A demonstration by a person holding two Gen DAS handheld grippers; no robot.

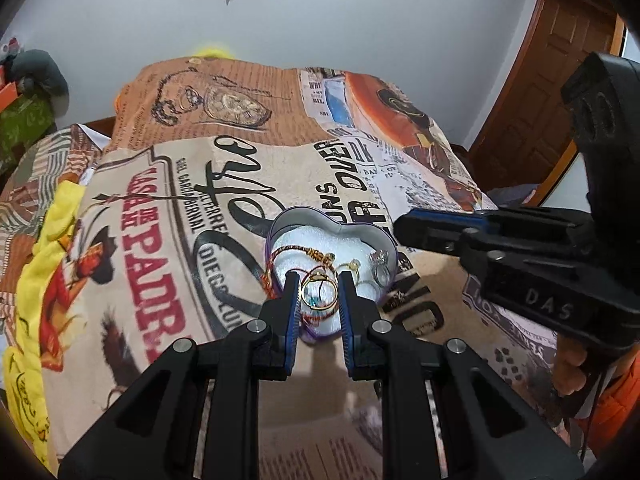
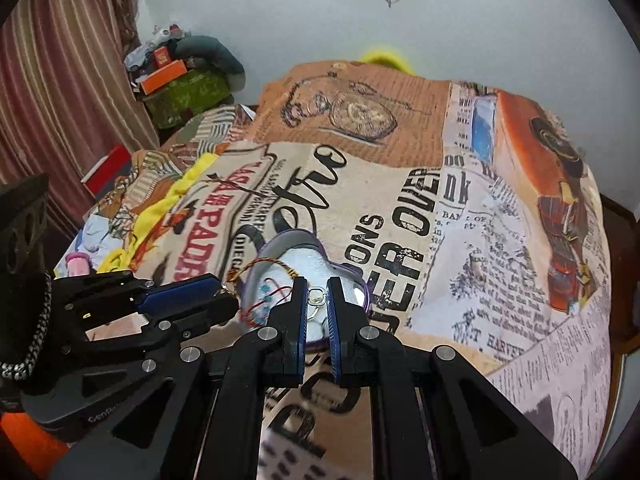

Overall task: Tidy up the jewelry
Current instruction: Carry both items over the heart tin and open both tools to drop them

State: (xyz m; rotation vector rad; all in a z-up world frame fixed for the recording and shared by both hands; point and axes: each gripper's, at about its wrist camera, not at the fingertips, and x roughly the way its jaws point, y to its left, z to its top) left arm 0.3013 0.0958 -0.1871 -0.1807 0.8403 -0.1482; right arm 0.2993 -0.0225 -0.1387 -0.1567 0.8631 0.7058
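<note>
A heart-shaped purple tin (image 1: 362, 224) with white foam lining sits on the printed bedspread; it also shows in the right wrist view (image 2: 298, 240). Inside lie a red-gold thread bracelet (image 1: 288, 256), silver rings (image 1: 380, 266) and a small ring (image 1: 354, 266). My left gripper (image 1: 318, 284) holds gold bangles (image 1: 319, 294) between its fingertips over the tin's near side. My right gripper (image 2: 317, 290) pinches a small silver square piece (image 2: 317, 296) above the tin. The right gripper shows at the right of the left wrist view (image 1: 408, 226), and the left gripper at the left of the right wrist view (image 2: 230, 300).
The bedspread (image 1: 168, 208) with newspaper print covers the bed. A yellow cloth (image 2: 160, 204) lies at its left edge. Boxes and clothes (image 2: 180, 76) pile by the wall near a curtain (image 2: 60, 80). A wooden door (image 1: 548, 92) stands at the right.
</note>
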